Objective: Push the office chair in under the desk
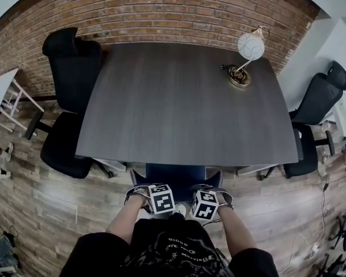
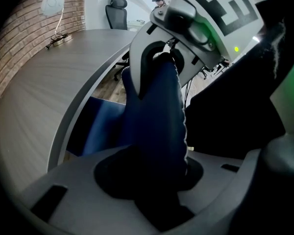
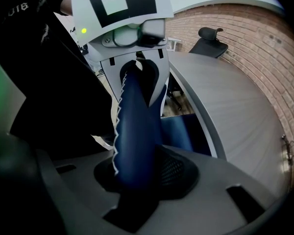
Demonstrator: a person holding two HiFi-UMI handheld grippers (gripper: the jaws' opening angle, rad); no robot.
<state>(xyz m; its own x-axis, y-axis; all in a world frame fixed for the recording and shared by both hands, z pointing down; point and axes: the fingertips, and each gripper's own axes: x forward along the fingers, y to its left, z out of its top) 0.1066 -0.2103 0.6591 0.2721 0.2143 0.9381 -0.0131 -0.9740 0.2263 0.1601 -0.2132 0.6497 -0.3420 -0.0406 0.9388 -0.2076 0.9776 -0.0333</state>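
Note:
A blue office chair point(image 1: 176, 175) stands at the near edge of the dark grey desk point(image 1: 184, 97), its seat partly under the tabletop. Both grippers clamp the top edge of its backrest, side by side. My left gripper point(image 1: 147, 190) is shut on that edge, and in the left gripper view the blue backrest point(image 2: 157, 116) runs up between the jaws. My right gripper point(image 1: 216, 192) is shut on the same edge, with the blue backrest point(image 3: 134, 131) filling its jaws in the right gripper view. Each gripper view shows the other gripper a little further along the edge.
A black office chair point(image 1: 69, 97) stands at the desk's left side and another point(image 1: 314, 120) at its right. A brass lamp with a white globe point(image 1: 245, 56) sits on the desk's far right corner. A brick wall point(image 1: 179, 10) runs behind. Cables point(image 1: 320, 212) lie on the wooden floor.

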